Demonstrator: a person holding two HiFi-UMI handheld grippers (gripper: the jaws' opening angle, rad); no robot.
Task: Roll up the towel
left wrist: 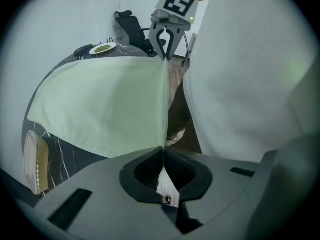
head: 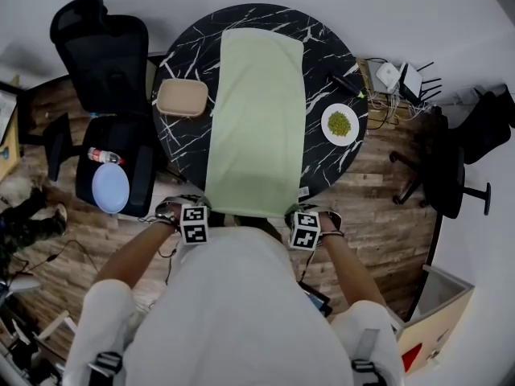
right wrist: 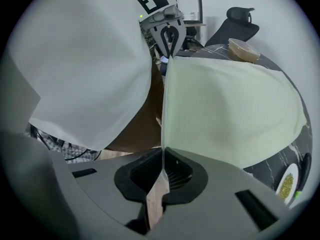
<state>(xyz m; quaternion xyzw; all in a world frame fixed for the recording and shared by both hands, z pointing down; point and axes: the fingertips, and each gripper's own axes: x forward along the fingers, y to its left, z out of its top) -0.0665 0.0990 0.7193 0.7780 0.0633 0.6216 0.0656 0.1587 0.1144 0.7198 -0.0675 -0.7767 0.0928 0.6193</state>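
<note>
Left gripper [left wrist: 163, 153] and right gripper [right wrist: 162, 153] each clench a near corner of the green towel [head: 257, 119] at 6 o'clock. Unequal pull would likely skew the roll.

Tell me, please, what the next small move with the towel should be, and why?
Probably curl both near corners forward and over to start the roll. The left gripper and right gripper are each shut on a near corner of the towel, its edge stretched between them, while the rest lies flat along the table.
</note>
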